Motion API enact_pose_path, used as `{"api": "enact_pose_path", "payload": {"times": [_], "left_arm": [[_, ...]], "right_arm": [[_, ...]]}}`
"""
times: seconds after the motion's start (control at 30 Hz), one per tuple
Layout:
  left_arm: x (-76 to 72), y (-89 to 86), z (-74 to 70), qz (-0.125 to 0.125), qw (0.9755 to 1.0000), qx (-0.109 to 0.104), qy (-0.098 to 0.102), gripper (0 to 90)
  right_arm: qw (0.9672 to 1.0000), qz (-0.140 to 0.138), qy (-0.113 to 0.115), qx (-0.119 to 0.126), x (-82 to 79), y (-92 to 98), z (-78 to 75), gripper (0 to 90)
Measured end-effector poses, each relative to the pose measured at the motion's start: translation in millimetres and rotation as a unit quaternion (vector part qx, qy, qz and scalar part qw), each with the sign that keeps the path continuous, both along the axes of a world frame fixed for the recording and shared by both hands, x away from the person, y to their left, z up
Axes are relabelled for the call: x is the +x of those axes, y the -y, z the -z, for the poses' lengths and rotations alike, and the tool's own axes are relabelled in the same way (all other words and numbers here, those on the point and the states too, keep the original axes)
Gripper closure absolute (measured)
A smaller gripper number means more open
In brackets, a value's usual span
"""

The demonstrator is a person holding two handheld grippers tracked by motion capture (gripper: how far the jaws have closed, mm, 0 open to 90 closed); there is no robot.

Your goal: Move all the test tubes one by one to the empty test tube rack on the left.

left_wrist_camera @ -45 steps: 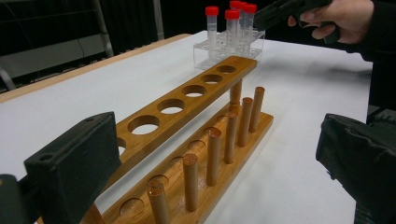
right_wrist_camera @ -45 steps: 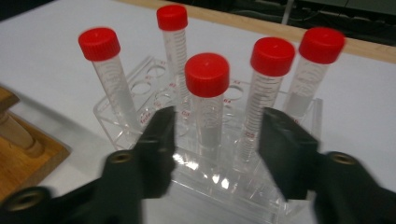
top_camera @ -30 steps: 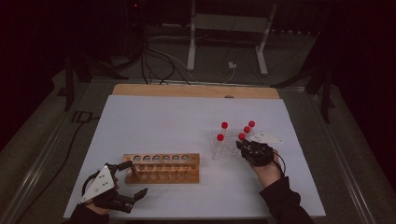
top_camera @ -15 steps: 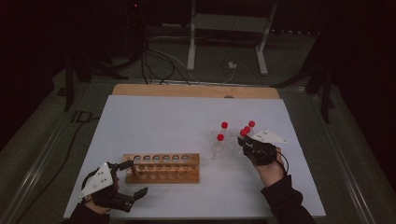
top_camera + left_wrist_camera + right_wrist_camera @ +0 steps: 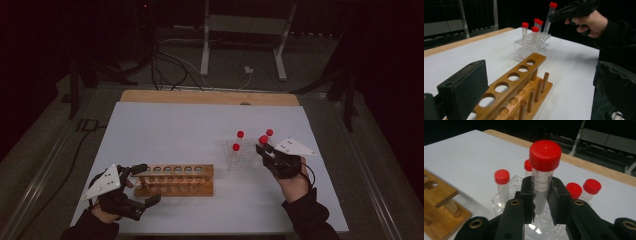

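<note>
White table (image 5: 200,125), wood edge at back, dark room behind; right gripper (image 5: 541,195) clamps a red-capped tube (image 5: 543,177), print blurred; left gripper (image 5: 142,185) gapes beside the wooden rack (image 5: 175,179).

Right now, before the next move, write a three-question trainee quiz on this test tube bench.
1. True or false: the right gripper is shut on a red-capped clear plastic tube.
2. How many round holes line the top bar of the wooden rack? A) four B) six C) eight
3. Fill in: the left gripper, jaws apart, sits at the wooden rack's ____ end in the high view.

Key:
1. True; the tube is lifted above the clear plastic rack.
2. B.
3. Left.
</note>
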State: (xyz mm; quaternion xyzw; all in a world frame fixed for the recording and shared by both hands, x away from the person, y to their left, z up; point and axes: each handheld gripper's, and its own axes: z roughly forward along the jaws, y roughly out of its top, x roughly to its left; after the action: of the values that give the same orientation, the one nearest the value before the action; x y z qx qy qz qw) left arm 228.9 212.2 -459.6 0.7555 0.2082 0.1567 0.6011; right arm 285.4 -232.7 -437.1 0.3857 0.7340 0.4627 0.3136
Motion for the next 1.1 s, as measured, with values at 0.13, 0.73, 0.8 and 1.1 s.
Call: {"api": "enact_pose_path", "payload": {"times": [0.13,0.73,0.8,1.1], "left_arm": [[5.1,11.2,-10.7,0.014,0.9999,0.005,0.000,0.4],[23.4,62.8,-41.2,0.067,0.9969,0.040,-0.010,0.4],[24.4,69.7,-44.1,0.072,0.9965,0.042,-0.008,0.4],[30.8,99.4,-52.1,0.094,0.9940,0.054,-0.014,1.5]], "right_arm": [[0.9998,-0.018,-0.001,-0.001,-7.3,-5.8,-2.9,74.8],[0.9969,-0.075,-0.026,-0.002,-21.1,-24.1,2.2,74.8],[0.9963,-0.081,-0.028,-0.002,-22.8,-26.5,2.6,74.8],[0.9931,-0.111,-0.038,-0.004,-31.1,-37.6,4.7,74.8]]}}
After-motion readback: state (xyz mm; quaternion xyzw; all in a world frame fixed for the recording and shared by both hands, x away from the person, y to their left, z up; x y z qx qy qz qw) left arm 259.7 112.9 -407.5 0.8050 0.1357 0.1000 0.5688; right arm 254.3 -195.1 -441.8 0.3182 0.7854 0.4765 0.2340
